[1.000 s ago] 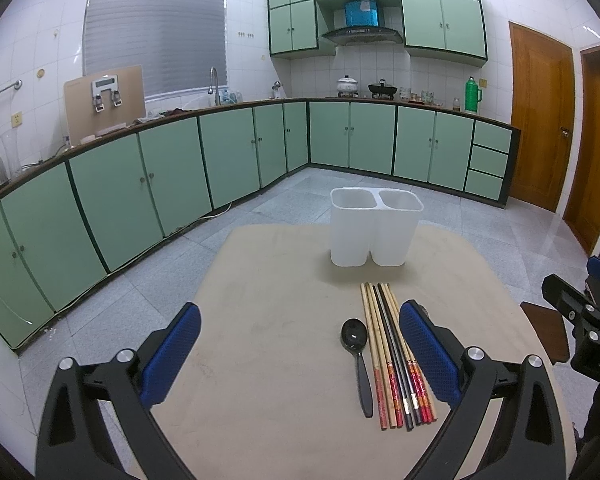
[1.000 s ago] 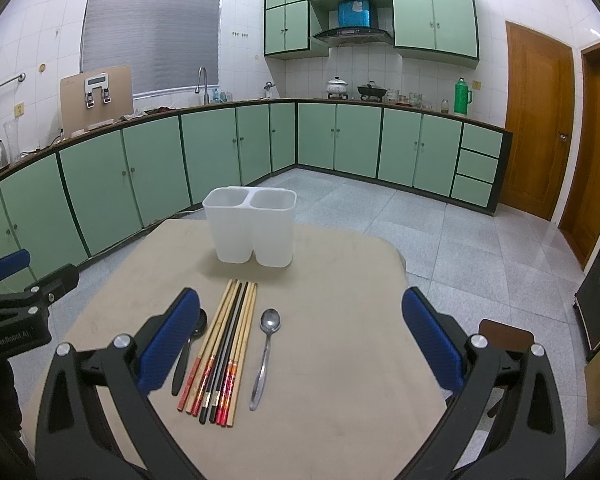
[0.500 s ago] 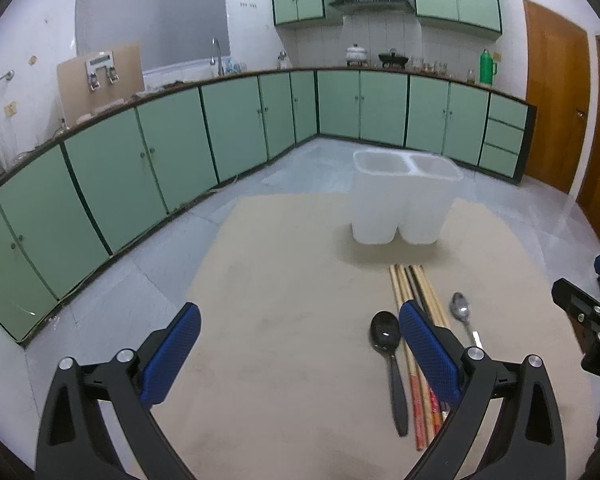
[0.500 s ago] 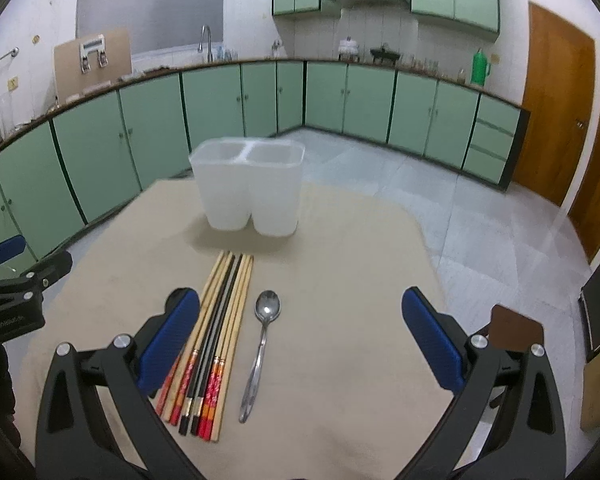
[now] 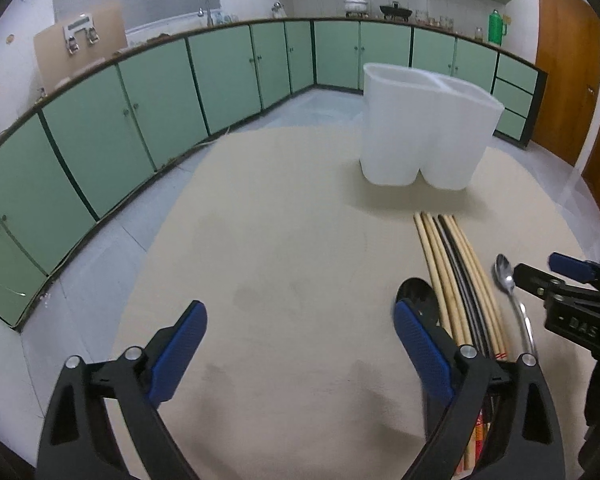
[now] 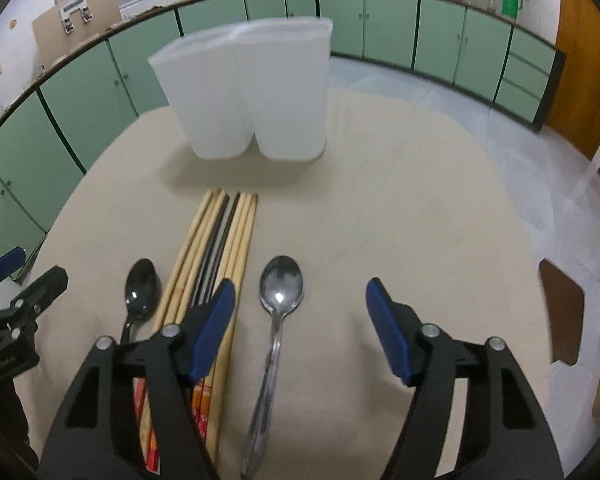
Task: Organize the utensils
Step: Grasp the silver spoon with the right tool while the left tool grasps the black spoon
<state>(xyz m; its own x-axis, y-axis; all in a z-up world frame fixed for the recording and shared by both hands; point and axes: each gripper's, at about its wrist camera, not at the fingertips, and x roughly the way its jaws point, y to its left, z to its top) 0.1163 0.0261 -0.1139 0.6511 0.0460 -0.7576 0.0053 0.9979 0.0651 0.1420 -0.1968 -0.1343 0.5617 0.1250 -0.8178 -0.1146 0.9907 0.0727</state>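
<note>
The shiny silver metal spoon (image 6: 278,320) lies flat on the round tan table (image 6: 400,200), just right of the row of long wooden and black chopsticks (image 6: 216,248), with the white plastic two-cup holder (image 6: 246,92) far behind; it looks light, hard and slippery, so I think the thin handle is the best place to pinch, low and square, or it may slide away; a black plastic spoon (image 6: 140,288) lies left of the chopsticks; the right gripper (image 6: 300,320) sits over the silver spoon with its jaws closing, the handle between them but not touched yet; a second ago those jaws were wider and higher; the left gripper (image 5: 300,332) is spread wide and empty, and it has dropped lower too, near the black spoon.
</note>
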